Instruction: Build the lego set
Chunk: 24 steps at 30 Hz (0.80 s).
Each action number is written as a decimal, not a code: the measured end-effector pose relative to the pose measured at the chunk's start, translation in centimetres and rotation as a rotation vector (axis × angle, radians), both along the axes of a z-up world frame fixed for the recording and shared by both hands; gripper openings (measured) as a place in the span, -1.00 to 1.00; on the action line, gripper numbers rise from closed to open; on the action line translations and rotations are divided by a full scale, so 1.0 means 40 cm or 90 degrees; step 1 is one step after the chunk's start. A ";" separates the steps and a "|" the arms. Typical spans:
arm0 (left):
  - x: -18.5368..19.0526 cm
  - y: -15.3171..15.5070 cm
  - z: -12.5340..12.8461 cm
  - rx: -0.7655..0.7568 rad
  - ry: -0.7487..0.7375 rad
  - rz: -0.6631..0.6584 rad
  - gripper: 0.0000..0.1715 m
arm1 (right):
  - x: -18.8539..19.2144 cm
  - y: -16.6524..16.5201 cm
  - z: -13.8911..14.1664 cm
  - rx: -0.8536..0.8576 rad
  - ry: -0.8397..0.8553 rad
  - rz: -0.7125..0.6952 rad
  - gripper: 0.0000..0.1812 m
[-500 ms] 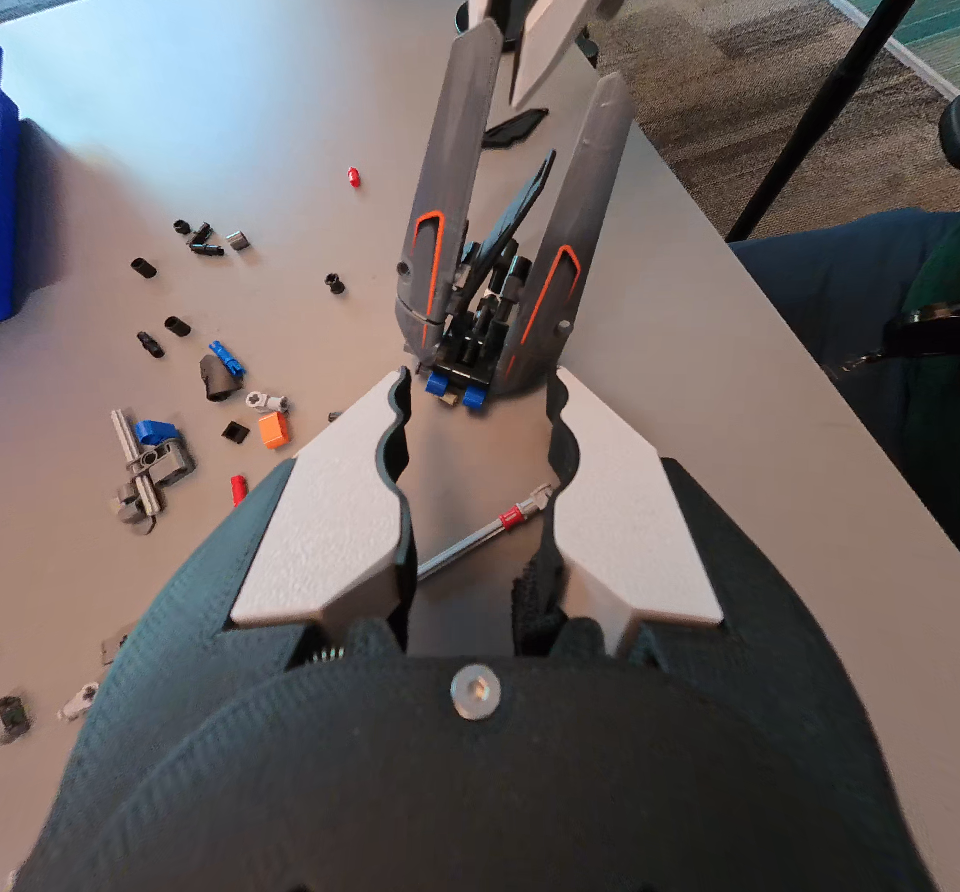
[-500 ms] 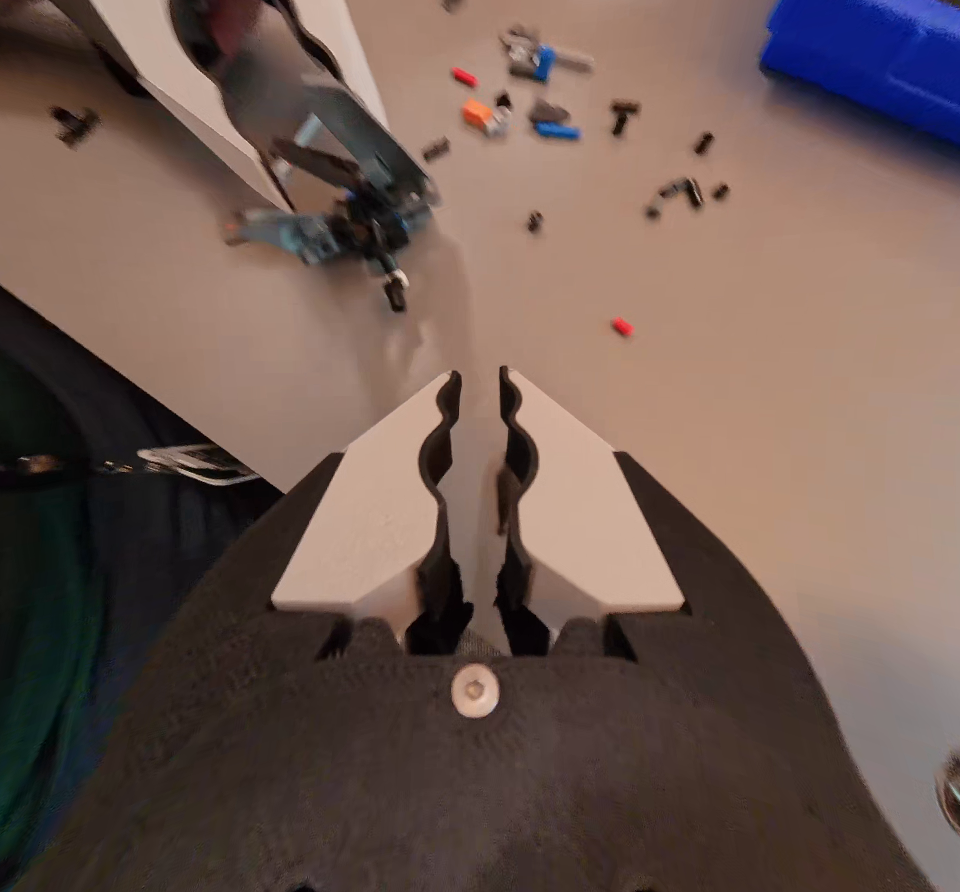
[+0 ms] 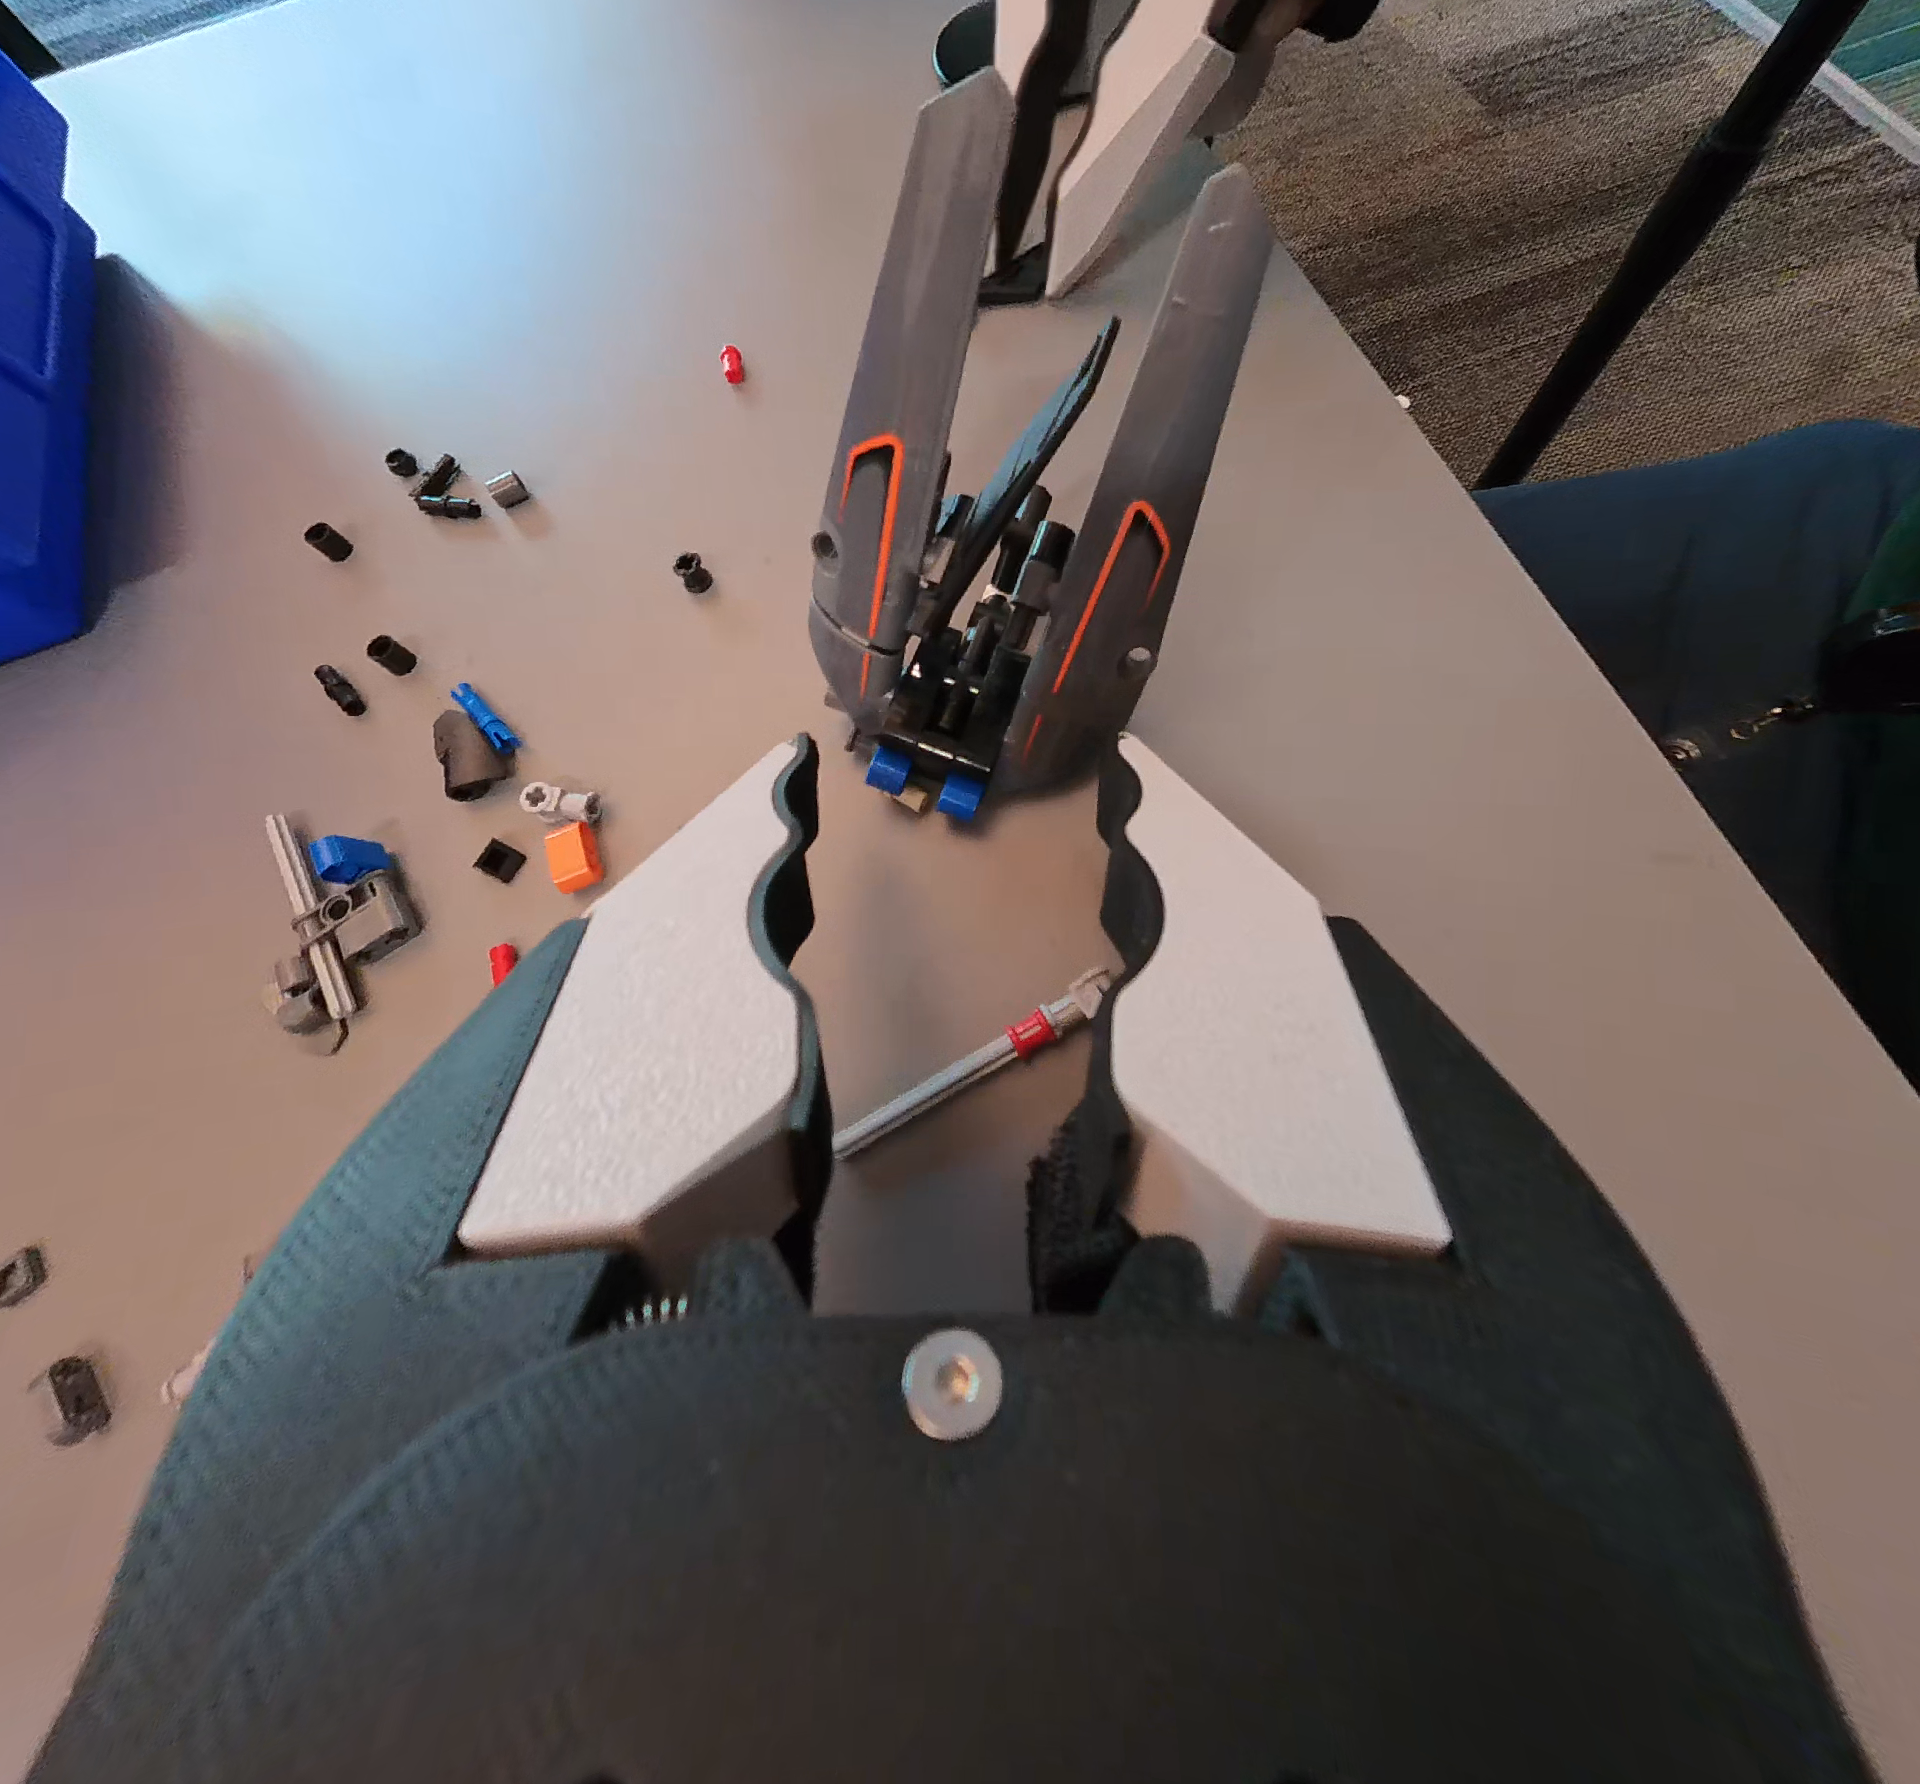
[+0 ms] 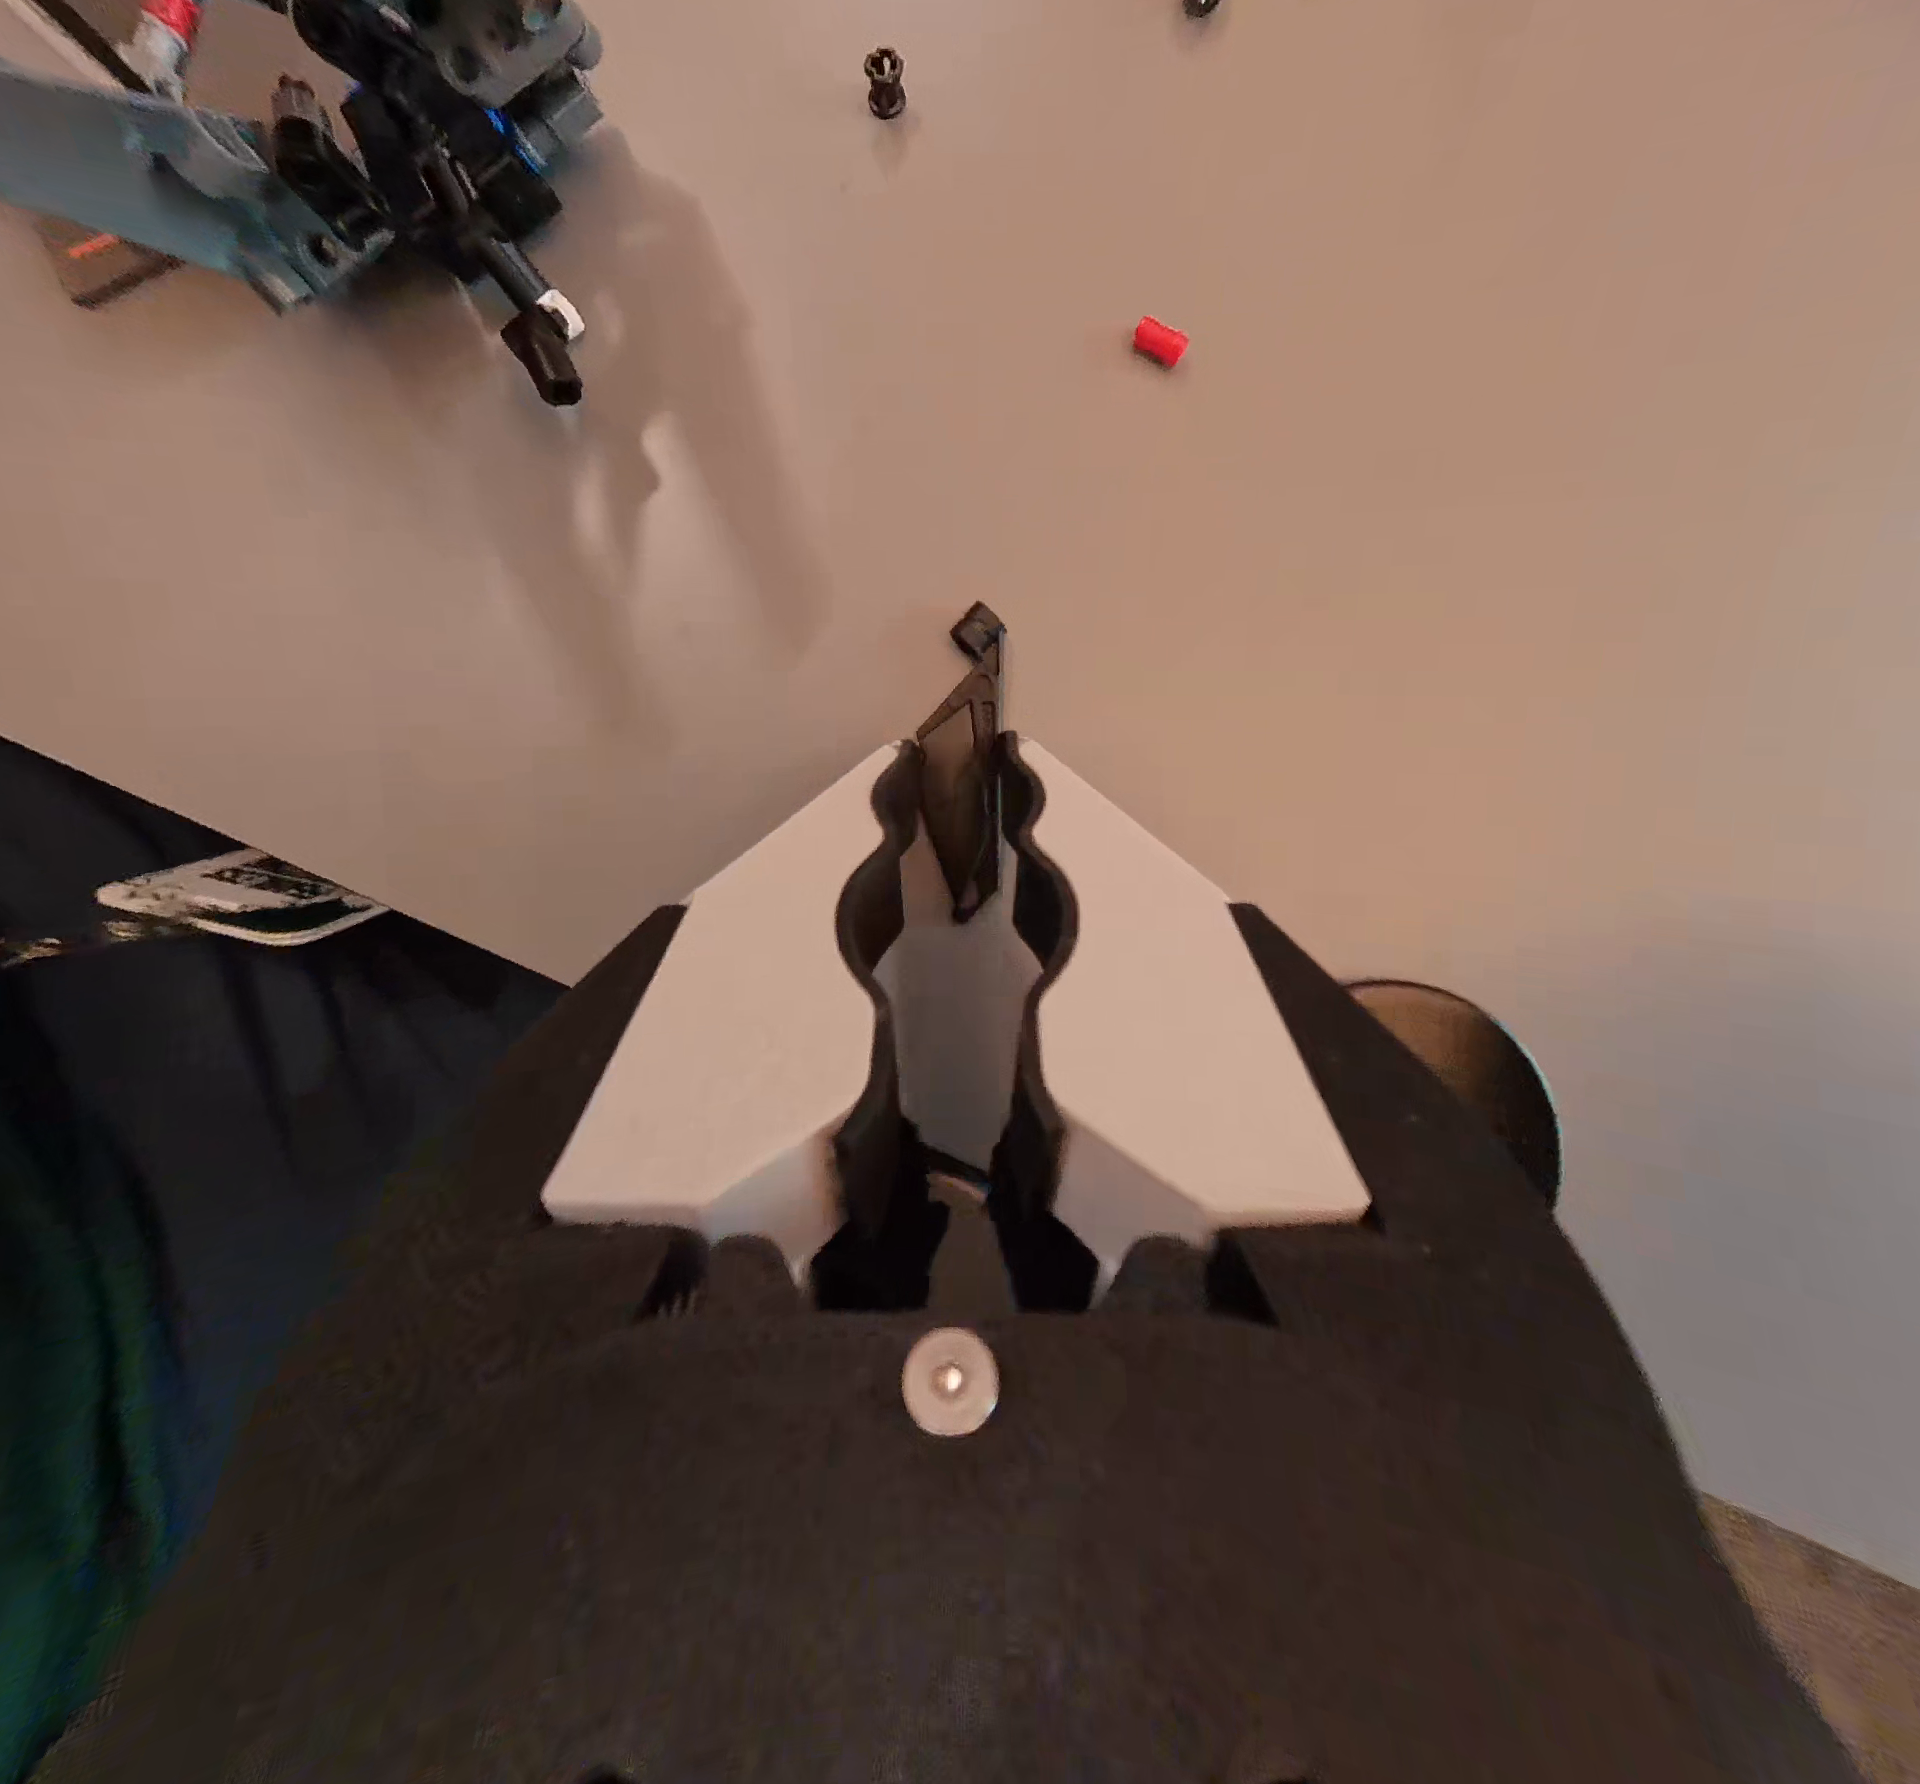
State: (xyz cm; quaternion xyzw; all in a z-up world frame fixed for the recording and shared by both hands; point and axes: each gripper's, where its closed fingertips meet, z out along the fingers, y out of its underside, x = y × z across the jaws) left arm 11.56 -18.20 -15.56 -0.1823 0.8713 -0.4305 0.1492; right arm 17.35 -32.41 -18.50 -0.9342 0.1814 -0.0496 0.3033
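The black blade-shaped piece (image 4: 966, 799) sits between the fingers of my right claw (image 4: 956, 758), tips closed on its flat faces, its narrow end poking out ahead onto the table (image 4: 1455, 591). I judge it light, thin and stiff; the faces look smooth, so it may pivot or slip if pinched only at the tip. Better to hold it across the broad middle, edges free for mating.

The half-built model (image 3: 997, 591) lies just ahead of my left claw (image 3: 956, 768), whose fingers stand well apart and hold nothing. Two long grey panels with orange trim rise away from me, a black core and blue pins at the near end. I judge the panels hinged or pinned, so likely to flex or pop off under a sideways load; gripping the dense black core near the blue pins seems safest.

Between my left fingers, on the table, lies a grey axle with a red bush (image 3: 977, 1059). To the left of that claw: an orange tile (image 3: 574, 856), a grey and blue sub-assembly (image 3: 332, 913) and scattered black connectors. A small red bush (image 4: 1161, 343) lies ahead of my right claw, well apart.
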 end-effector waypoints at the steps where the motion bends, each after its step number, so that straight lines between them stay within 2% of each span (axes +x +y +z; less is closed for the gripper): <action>1: 0.001 -0.001 0.001 0.001 -0.001 -0.001 -0.39 | 0.000 0.000 0.000 0.014 0.014 -0.012 -0.86; 7: -0.002 0.000 0.015 -0.003 -0.008 0.001 -0.40 | -0.015 0.006 0.014 0.065 0.017 -0.014 -0.86; 12: -0.017 -0.010 0.061 -0.037 -0.009 0.004 -0.41 | -0.047 0.030 0.092 0.094 -0.053 0.034 -0.86; 16: -0.042 -0.045 0.157 -0.133 0.008 0.005 -0.48 | -0.112 0.073 0.224 0.117 -0.164 0.120 -0.86; 19: -0.067 -0.083 0.232 -0.230 0.045 -0.002 -0.64 | -0.170 0.110 0.307 0.119 -0.242 0.183 -0.86; 21: -0.083 -0.106 0.250 -0.266 0.085 -0.008 -0.60 | -0.211 0.139 0.337 0.131 -0.255 0.217 -0.86; 24: -0.107 -0.129 0.277 -0.332 0.127 -0.021 -0.62 | -0.250 0.168 0.343 0.127 -0.277 0.256 -0.86</action>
